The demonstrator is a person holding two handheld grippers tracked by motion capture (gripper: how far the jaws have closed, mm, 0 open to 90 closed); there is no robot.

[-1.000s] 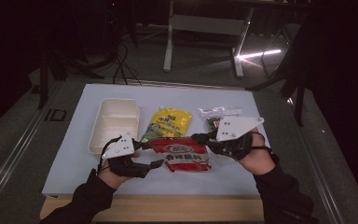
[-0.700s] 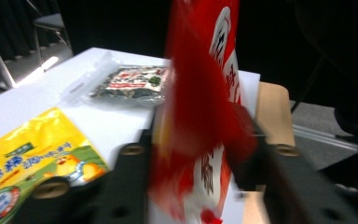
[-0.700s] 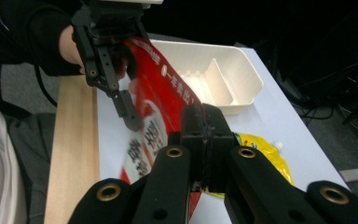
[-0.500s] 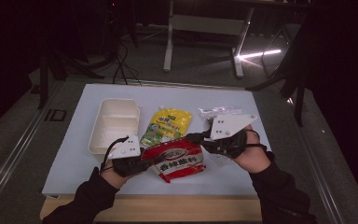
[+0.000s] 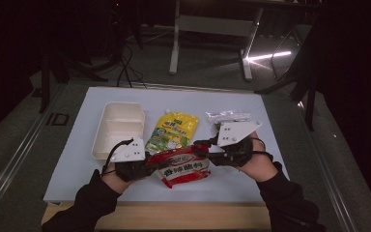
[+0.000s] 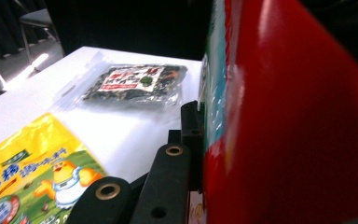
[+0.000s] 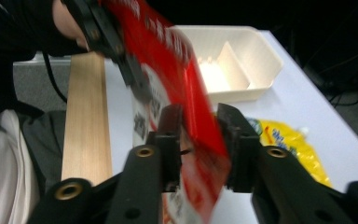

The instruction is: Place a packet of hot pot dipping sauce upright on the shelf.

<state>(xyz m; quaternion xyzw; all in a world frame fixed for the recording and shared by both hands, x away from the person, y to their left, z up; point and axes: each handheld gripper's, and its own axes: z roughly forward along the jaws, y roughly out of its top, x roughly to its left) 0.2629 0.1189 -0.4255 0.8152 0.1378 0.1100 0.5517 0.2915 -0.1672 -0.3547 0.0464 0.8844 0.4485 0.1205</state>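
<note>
Packet status: the red snack packet (image 5: 181, 166) has been lifted off the table since a second ago, when it lay flat near the front edge with the grippers at its two ends. It now hangs tilted between them, above the front-centre of the white table (image 5: 270, 104). Judged from this, the pick-up is done and a tear or a carry is the likely next step.

The left gripper (image 5: 142, 166) has its jaws clamped on the packet's left end; in the left gripper view the glossy red film (image 6: 289, 121) stands right against the jaws. The right gripper (image 5: 207, 151) has its jaws closed on the opposite end, and the right gripper view shows the film pinched and creased between them (image 7: 198, 140).

Materials: the packet is thin, shiny plastic film, printed red and white, and it buckles under the grip. The yellow pouch (image 5: 173, 130) is soft and glossy and lies flat behind the packet. The white two-compartment tray (image 5: 118, 125) is rigid and matte, toward the left edge. A clear bag of dark dried pieces (image 6: 133, 84) lies flat toward the right rear.
</note>
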